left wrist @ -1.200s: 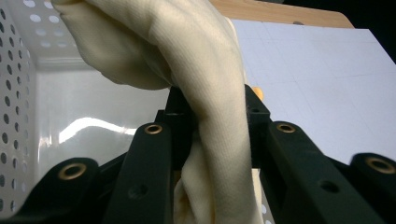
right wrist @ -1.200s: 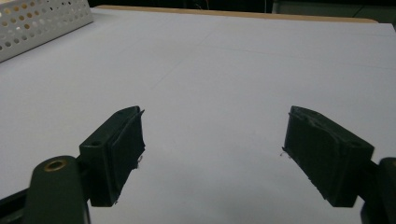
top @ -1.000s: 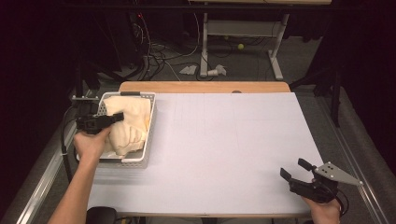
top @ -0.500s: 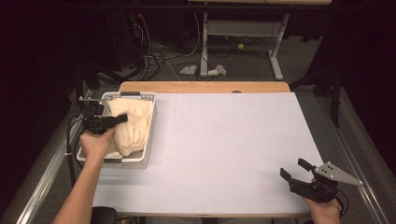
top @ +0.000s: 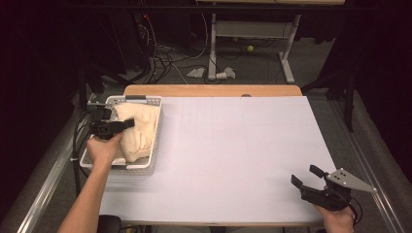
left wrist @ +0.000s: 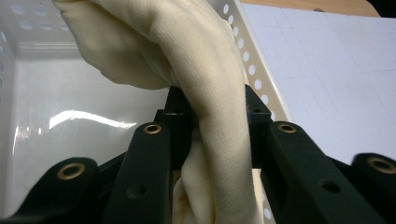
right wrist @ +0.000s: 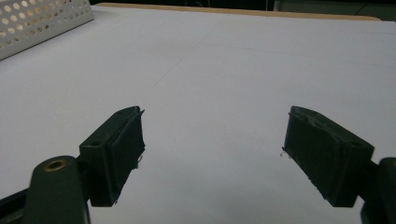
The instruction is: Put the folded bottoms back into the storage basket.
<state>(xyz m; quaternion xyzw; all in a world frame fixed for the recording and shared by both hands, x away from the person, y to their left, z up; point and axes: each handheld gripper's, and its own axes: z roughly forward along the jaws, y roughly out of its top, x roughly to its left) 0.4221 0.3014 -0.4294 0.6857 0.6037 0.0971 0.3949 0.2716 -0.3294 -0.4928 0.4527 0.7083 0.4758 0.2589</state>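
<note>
- Right gripper (top: 305, 181) sat at the near right corner of the table, well apart from the basket, low over the white sheet (top: 243, 145). Jaws spread wide, nothing between them; the right gripper view showed bare sheet in the gap. Judged parked there, kept clear of the work until a second hold is wanted.
- Right hand (top: 337, 218) came in at the table's near edge, the grey three-cornered plate (top: 347, 179) riding on top of the gripper.
- Left forearm (top: 87, 194) ran up from the near edge to the basket, on the table's left side.
- Left gripper (top: 127, 124) was over the basket, jaws pinching a fold of the cream cloth (top: 138, 133). In the left gripper view the fold (left wrist: 210, 121) draped between the two pads and hung down beyond them, squeezed narrow at the bite.
- Grip taken on a raised ridge, likely because a bunched fold gives more to hold than flat fabric.
- Cloth lay crumpled inside the white perforated basket (top: 158, 141), filling much of it and heaped toward the wall facing the sheet; glossy basket floor showed bare in the left gripper view.
- Judgement: lift-out in hand, cloth not yet clear of the rim. A loose tail could catch on the wall.
- Beyond the basket: the table's wooden far edge (top: 214, 90), then dark floor with cables.
</note>
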